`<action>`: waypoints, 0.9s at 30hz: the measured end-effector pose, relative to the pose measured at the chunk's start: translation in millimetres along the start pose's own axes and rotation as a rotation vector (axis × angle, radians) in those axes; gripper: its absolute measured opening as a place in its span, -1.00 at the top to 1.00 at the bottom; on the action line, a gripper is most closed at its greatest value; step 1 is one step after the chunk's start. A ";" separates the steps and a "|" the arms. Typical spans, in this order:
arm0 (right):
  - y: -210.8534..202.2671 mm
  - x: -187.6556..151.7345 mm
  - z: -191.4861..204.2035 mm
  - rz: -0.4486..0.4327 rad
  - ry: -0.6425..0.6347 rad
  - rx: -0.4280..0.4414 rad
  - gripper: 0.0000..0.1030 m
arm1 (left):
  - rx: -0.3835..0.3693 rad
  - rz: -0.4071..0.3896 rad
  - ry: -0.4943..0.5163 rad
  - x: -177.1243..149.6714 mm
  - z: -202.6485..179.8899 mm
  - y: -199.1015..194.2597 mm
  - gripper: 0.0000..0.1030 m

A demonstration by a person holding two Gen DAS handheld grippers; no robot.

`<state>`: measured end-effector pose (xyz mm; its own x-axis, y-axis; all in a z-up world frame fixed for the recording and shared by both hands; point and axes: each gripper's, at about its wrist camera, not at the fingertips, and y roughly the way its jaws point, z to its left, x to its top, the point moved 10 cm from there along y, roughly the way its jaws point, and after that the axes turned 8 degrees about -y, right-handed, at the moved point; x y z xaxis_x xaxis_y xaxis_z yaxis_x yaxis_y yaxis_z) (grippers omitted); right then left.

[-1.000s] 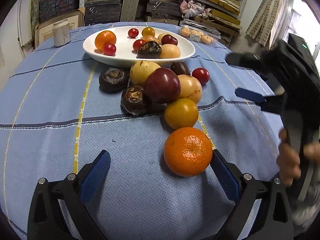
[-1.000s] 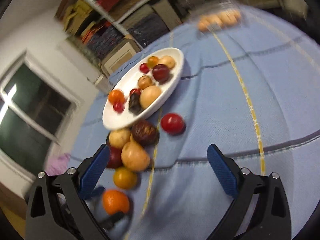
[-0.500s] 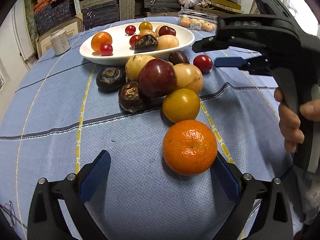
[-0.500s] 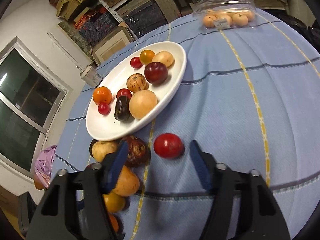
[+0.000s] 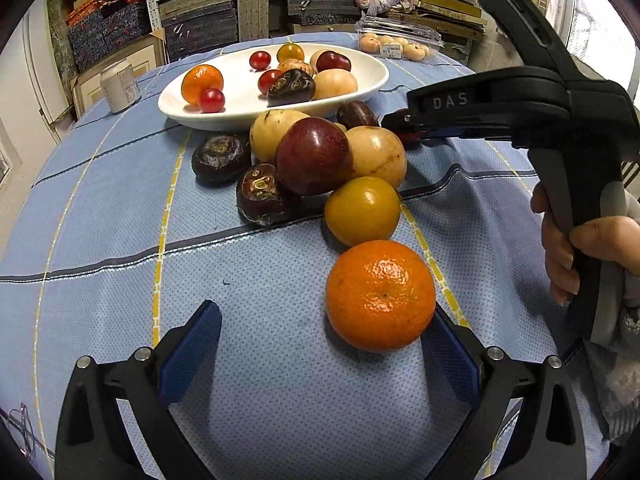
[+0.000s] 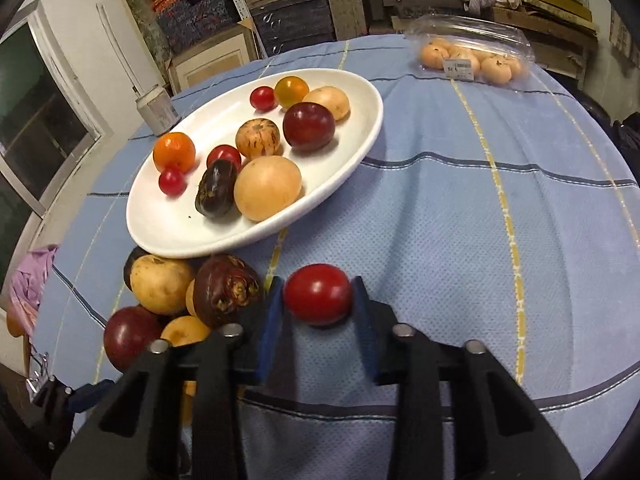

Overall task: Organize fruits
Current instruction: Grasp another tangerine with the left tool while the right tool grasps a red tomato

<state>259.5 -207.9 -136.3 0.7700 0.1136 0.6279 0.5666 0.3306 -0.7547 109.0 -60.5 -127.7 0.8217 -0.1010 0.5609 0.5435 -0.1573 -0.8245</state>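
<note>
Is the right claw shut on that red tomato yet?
Shut on it: the right claw has just been closing, and both blue pads press the red tomato, on the cloth.

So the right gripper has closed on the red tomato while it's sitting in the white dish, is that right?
Not quite. The right gripper has just closed on the red tomato, but the tomato sits on the blue tablecloth, outside the white dish. The right wrist view shows it.

A white can [image 5: 119, 85] stands near stacked frames [image 5: 200, 20] behind the table.
</note>
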 end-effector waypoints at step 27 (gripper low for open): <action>-62.7 -21.3 -16.8 -0.150 0.081 0.048 0.36 | -0.121 -0.077 -0.016 15.3 -25.4 -9.3 0.12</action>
<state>212.5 -246.8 -105.5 0.7001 -0.0153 0.7139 0.6636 0.3830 -0.6426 112.1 -85.6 -109.5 0.7815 -0.0688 0.6200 0.5811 -0.2812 -0.7637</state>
